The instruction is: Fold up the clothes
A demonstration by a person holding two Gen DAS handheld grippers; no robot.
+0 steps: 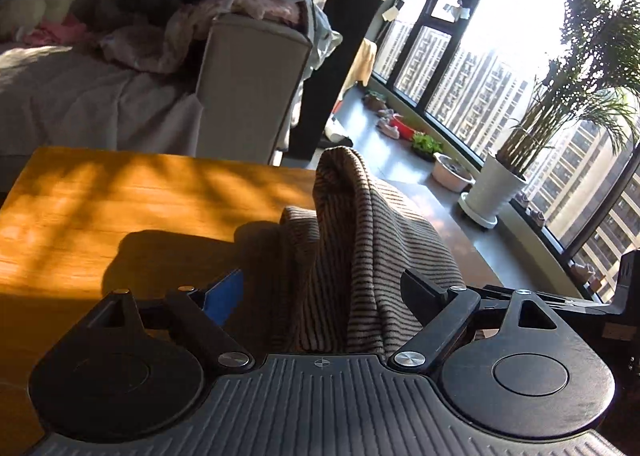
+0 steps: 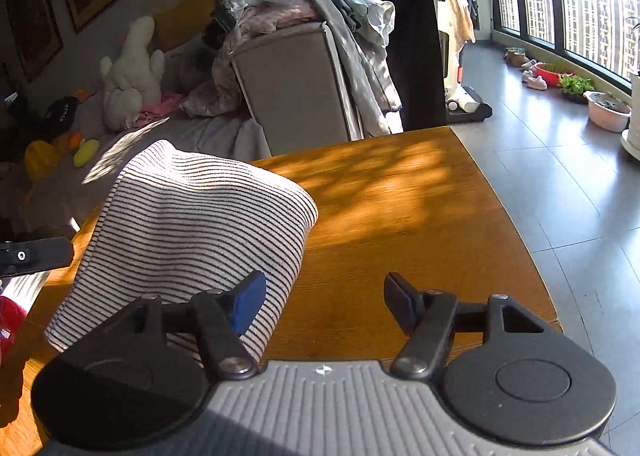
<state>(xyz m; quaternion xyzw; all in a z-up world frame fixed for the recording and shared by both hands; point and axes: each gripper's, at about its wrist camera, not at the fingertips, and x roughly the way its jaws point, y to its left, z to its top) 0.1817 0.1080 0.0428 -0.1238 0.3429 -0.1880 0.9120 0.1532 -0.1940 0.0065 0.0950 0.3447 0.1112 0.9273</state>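
A black-and-white striped garment is heaped in a tall hump on the orange wooden table. In the left wrist view my left gripper stands wide, with the bunched cloth filling the space between its fingers; I see no pad squeezing it. From the right wrist view the same garment rises at the left of the table. My right gripper is open over bare wood, its blue-padded finger in front of the cloth's edge. A part of the left gripper shows at the far left.
Behind the table stands a grey sofa arm piled with loose clothes. A white plush toy sits on the sofa. The table's right edge drops to a tiled floor with an upright vacuum, a potted palm and bowls by the window.
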